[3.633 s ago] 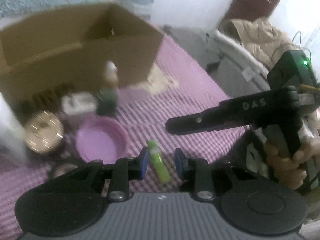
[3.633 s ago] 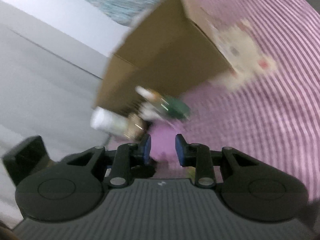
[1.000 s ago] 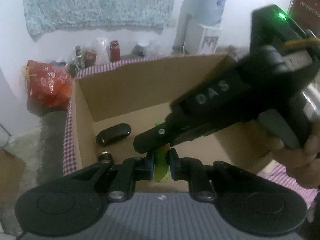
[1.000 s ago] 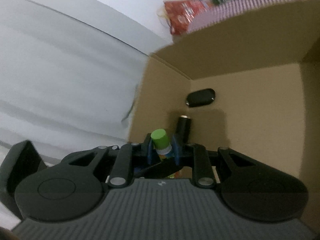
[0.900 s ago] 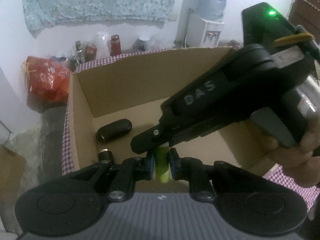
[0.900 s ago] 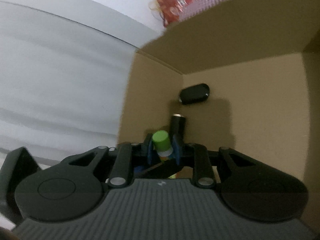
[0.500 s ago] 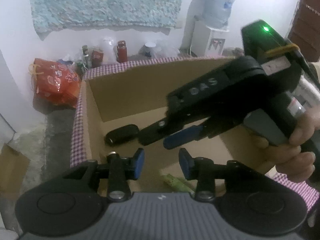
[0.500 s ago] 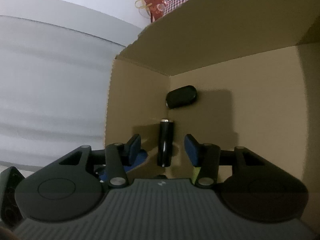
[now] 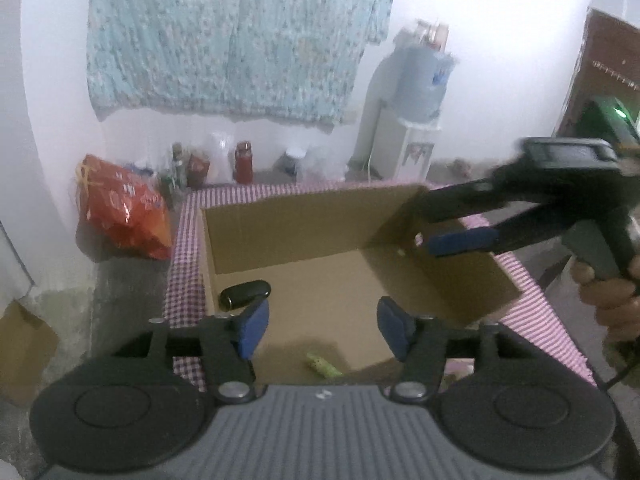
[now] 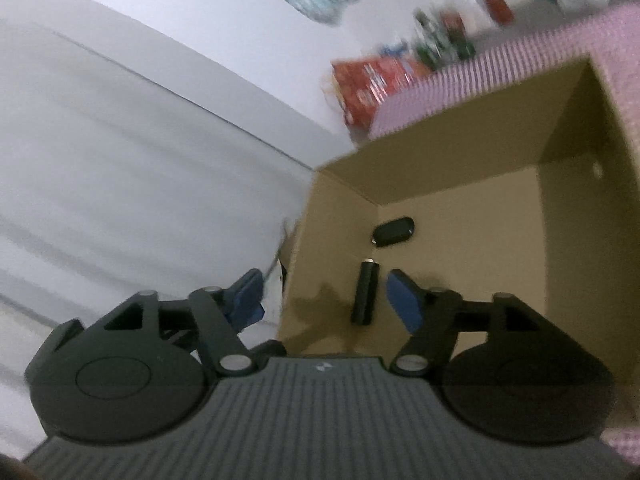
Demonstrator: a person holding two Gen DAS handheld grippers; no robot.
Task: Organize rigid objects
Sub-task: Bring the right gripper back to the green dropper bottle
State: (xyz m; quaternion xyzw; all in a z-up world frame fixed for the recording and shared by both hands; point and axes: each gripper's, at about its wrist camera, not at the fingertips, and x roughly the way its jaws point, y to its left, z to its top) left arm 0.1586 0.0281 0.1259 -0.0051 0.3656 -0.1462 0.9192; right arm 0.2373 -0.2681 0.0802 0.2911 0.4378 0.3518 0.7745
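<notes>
We look down into an open cardboard box [image 9: 304, 236] standing on a pink checked tablecloth [image 9: 182, 280]. Beyond it a red printed bag [image 9: 120, 216] sits by the wall, with a row of jars and bottles [image 9: 244, 162] behind the table, a water dispenser [image 9: 408, 120] to the right and a pale blue patterned curtain [image 9: 232, 36] hanging above. Inside the box we see three things: a black oval case [image 9: 245, 294] near the left wall, a black cylinder [image 10: 366, 298] lying just in front of it in the right wrist view, and the green tube [image 9: 323, 365] lying on the box floor close to the near wall. Our left gripper [image 9: 320, 326] hangs above the box with its jaws opening and nothing between them; the green tube lies below, apart from the blue pads. Our right gripper [image 10: 332, 300], seen from the left wrist reaching in over the box's right wall and held by a hand [image 9: 612, 304], is also opening its jaws and is empty; in its own view the black cylinder shows in the gap, lying on the floor well below, untouched. Nothing blocks the way into the box apart from the two grippers.
</notes>
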